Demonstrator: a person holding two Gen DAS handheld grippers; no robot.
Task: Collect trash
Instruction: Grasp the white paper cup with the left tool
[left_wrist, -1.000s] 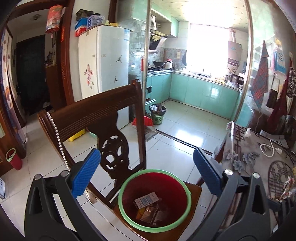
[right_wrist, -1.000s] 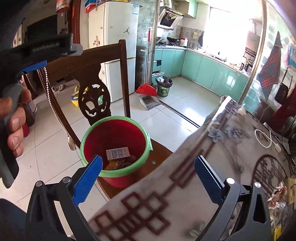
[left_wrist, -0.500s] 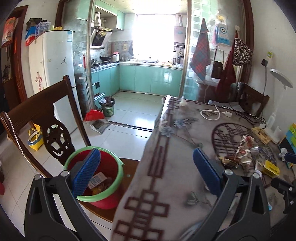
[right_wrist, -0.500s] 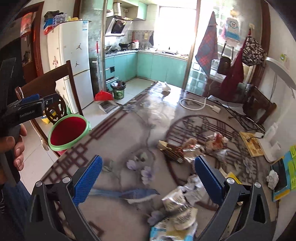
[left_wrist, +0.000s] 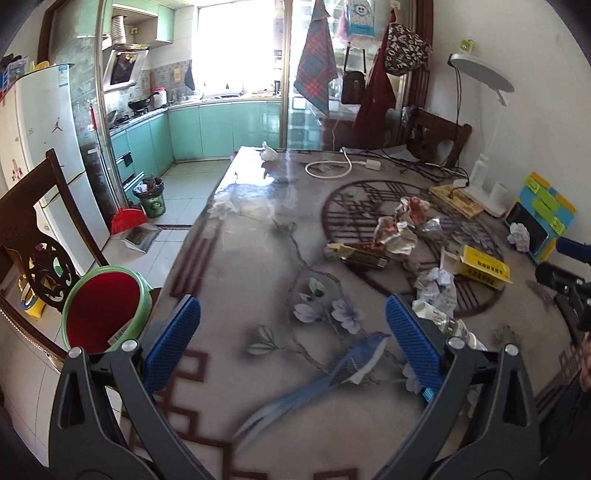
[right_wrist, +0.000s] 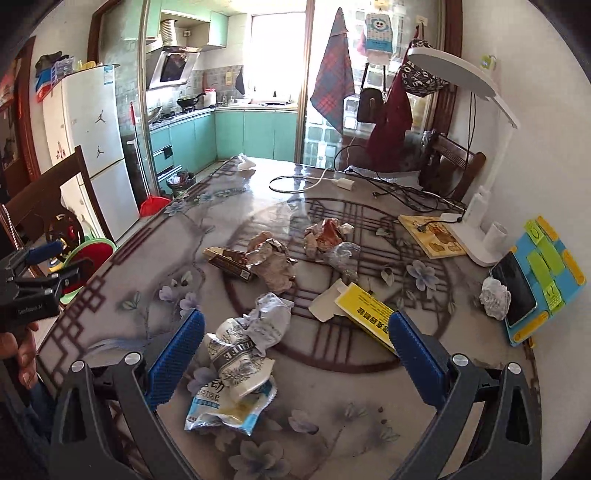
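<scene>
We have swung from the red bin (left_wrist: 105, 306) at 9 o'clock to the table's wrappers (right_wrist: 236, 354); left gripper (left_wrist: 291, 336) and right gripper (right_wrist: 295, 354) spread, empty; next pick pending.

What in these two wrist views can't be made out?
- Red bin contents: left view, rim and left gripper hide them; right view, chair and other gripper do.
- Yellow box near end: right view, behind the right gripper finger.
- Wrapper print: too small, crumpled.
</scene>
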